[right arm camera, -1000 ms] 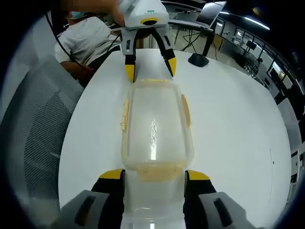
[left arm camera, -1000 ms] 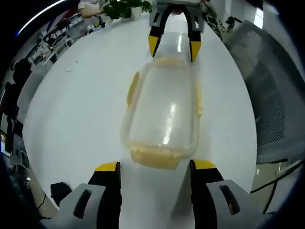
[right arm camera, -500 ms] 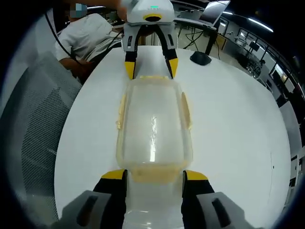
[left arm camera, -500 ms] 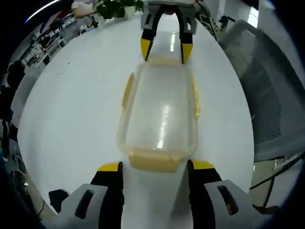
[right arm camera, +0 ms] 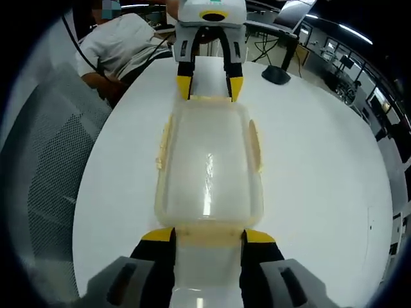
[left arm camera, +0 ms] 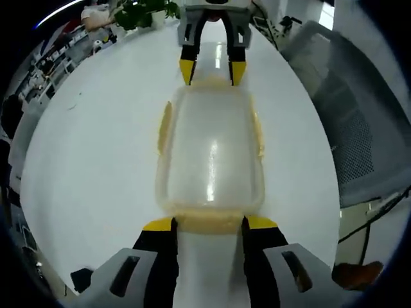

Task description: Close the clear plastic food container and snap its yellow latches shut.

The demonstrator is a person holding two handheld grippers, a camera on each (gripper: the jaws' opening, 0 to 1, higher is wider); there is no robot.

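The clear plastic container (left arm camera: 210,151) (right arm camera: 207,167) lies lengthwise on the white table (left arm camera: 90,147) with its lid on. Yellow latches (left arm camera: 164,125) (right arm camera: 254,144) run along its long sides and look slightly flared out. My left gripper (left arm camera: 210,224) is open, its yellow-tipped jaws flanking the near end latch (left arm camera: 210,222); in the right gripper view it stands at the far end (right arm camera: 209,88). My right gripper (right arm camera: 208,236) is open too, straddling the opposite end latch (right arm camera: 209,235); in the left gripper view it shows at the top (left arm camera: 211,69).
A grey mesh chair (left arm camera: 359,128) (right arm camera: 45,160) stands beside the table's edge. A person in a white shirt (right arm camera: 122,45) sits behind the left gripper. A black object (right arm camera: 279,76) rests on the far table, and a green plant (left arm camera: 138,13) stands beyond the right gripper.
Both grippers have moved in toward the container's ends, and each pair of jaws has narrowed around its end latch. The container has stayed put.
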